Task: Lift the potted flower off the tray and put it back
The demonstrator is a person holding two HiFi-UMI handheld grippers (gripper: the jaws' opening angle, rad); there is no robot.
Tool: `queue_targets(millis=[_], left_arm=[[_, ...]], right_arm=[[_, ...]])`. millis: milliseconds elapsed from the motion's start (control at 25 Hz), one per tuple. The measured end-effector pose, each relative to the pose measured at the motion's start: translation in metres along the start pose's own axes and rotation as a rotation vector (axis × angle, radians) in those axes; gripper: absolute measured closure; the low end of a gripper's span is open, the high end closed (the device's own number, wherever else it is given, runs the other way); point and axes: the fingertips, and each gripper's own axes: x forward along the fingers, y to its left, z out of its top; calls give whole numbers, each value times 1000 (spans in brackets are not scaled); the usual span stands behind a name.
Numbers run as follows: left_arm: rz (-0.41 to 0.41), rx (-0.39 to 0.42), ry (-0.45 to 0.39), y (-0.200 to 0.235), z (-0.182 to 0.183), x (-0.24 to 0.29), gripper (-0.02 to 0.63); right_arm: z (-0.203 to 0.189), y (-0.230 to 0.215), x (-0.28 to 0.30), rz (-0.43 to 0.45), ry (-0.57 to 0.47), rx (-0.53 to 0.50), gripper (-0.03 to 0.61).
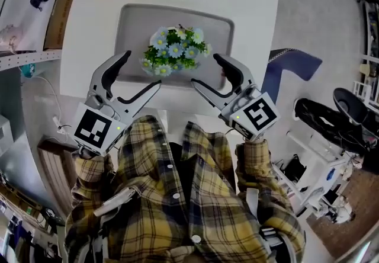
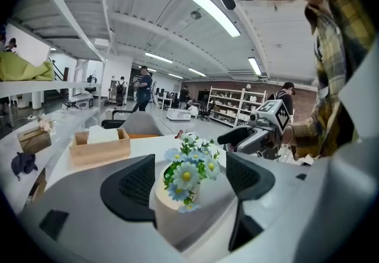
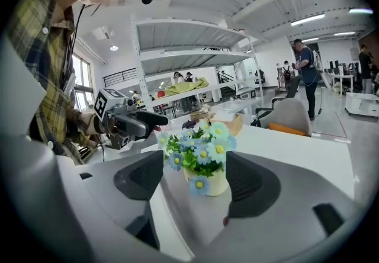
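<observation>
Potted flower (image 1: 174, 50) sits on tray (image 1: 130, 25) on white table (image 1: 249, 7). L gripper (image 1: 142, 69) & R gripper (image 1: 205, 69) both wide open, either side of plant, gripping nothing.

Upright potted flower (image 1: 174, 51): a small cream pot carrying a bunch of pale blue daisies with yellow centres among green leaves. It stands about midway along the tray (image 1: 127, 25), slightly toward the near long edge. The tray is grey and rectangular, with rounded corners and a raised rim, lying flat on the white table (image 1: 243, 1).
</observation>
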Motion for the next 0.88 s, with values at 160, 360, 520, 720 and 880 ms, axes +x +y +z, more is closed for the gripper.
queue_targets(millis=[160,360,520,720,880], left_arm=[[-20,18,56,3,-29,9,235],[-51,100,120,10,-64,24,217],[-79,153,155,17,-84,38,215],[-108,248,209,21,-104,53,215],[-120,253,214,23,-119,63,215]], right_arm=[[-22,-5,7,6,21,4,264],[-47,-9,20,45,76,-22,249],[-63,-15,32,72,84,-68,242],[-79,-19,42,107,119,-132,239],[-87,-21,53,136,131,-191,239]])
